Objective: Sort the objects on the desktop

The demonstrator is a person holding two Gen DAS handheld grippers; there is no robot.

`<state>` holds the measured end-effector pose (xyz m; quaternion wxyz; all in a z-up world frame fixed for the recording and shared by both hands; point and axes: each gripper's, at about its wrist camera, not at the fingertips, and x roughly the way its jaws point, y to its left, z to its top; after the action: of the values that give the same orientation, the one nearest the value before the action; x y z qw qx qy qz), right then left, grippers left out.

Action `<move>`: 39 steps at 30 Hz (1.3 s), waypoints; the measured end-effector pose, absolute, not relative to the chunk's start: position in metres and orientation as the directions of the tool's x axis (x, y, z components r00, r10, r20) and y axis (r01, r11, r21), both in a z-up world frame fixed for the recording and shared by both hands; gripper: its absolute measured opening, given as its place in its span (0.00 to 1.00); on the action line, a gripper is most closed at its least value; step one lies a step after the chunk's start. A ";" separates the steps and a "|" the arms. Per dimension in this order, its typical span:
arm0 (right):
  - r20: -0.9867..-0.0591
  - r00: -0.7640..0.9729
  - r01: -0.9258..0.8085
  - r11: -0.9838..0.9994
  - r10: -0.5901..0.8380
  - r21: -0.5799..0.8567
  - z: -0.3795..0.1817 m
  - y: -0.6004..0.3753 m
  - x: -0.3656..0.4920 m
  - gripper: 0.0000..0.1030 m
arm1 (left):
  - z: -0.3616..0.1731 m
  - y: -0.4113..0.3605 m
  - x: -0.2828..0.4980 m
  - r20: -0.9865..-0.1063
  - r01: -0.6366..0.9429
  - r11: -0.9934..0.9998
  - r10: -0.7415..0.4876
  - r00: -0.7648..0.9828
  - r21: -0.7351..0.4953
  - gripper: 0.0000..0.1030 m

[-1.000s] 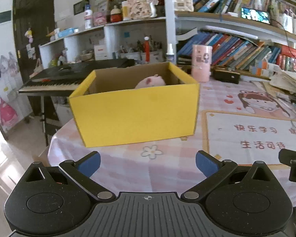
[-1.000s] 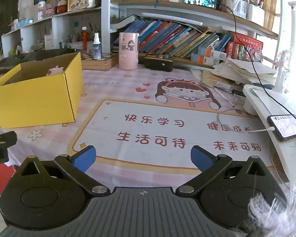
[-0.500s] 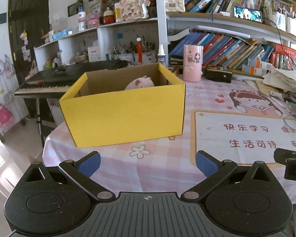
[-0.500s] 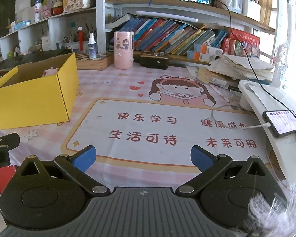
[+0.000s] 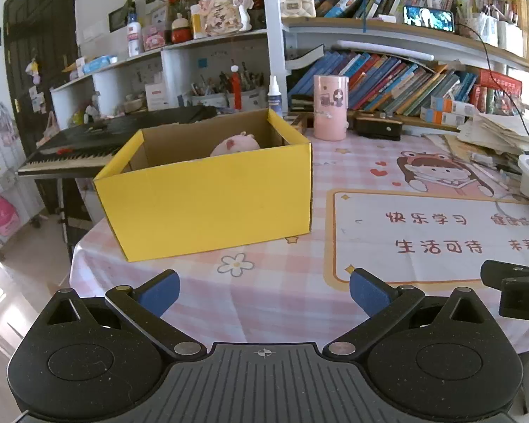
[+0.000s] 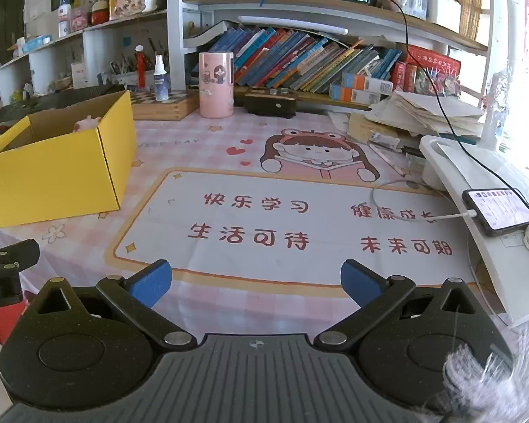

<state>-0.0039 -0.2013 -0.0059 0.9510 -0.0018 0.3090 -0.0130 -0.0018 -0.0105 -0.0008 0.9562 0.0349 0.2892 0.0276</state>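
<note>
the open yellow cardboard box sits on the left part of the pink checked worktop, with a pink plush toy already inside. it lies straight ahead of the left gripper, long side facing the fingers; the right gripper has it off to its left, farther away. both grippers hover empty, fingers spread apart. only the right view shows the phone on the white stand; what remains to sort is hard to tell.
</note>
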 end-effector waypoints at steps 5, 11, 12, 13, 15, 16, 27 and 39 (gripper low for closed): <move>-0.589 0.808 0.017 1.000 -0.022 -0.015 -0.007 -0.202 -0.006 1.00 | -0.001 -0.011 -0.002 -0.555 -0.033 0.996 0.073 0.829 0.082 1.00; -0.590 0.807 0.016 1.000 -0.021 -0.015 -0.006 -0.202 -0.006 1.00 | -0.001 -0.011 -0.002 -0.555 -0.032 0.996 0.071 0.829 0.081 1.00; -0.590 0.807 0.016 1.000 -0.021 -0.015 -0.006 -0.202 -0.006 1.00 | -0.001 -0.011 -0.002 -0.555 -0.031 0.996 0.070 0.829 0.081 1.00; -0.591 0.807 0.016 1.000 -0.021 -0.014 -0.006 -0.202 -0.007 1.00 | -0.001 -0.012 -0.002 -0.555 -0.029 0.996 0.070 0.829 0.081 1.00; -0.591 0.806 0.015 1.000 -0.021 -0.014 -0.006 -0.202 -0.007 1.00 | -0.001 -0.012 -0.002 -0.555 -0.029 0.996 0.069 0.829 0.082 1.00; -0.592 0.806 0.015 1.000 -0.021 -0.014 -0.007 -0.202 -0.007 1.00 | -0.001 -0.012 -0.002 -0.555 -0.029 0.996 0.069 0.829 0.081 1.00; -0.597 0.802 0.013 1.000 -0.019 -0.014 -0.009 -0.201 -0.006 1.00 | -0.001 -0.014 -0.004 -0.554 -0.013 0.997 0.054 0.831 0.077 1.00; -0.593 0.805 0.000 1.000 -0.013 -0.022 -0.008 -0.200 -0.007 1.00 | -0.001 -0.008 -0.006 -0.546 -0.023 0.999 0.044 0.837 0.046 1.00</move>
<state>-0.0074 -0.2000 -0.0083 0.9501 -0.0103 0.3119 -0.0034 -0.0063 -0.0082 -0.0011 0.9582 0.0191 0.2851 0.0174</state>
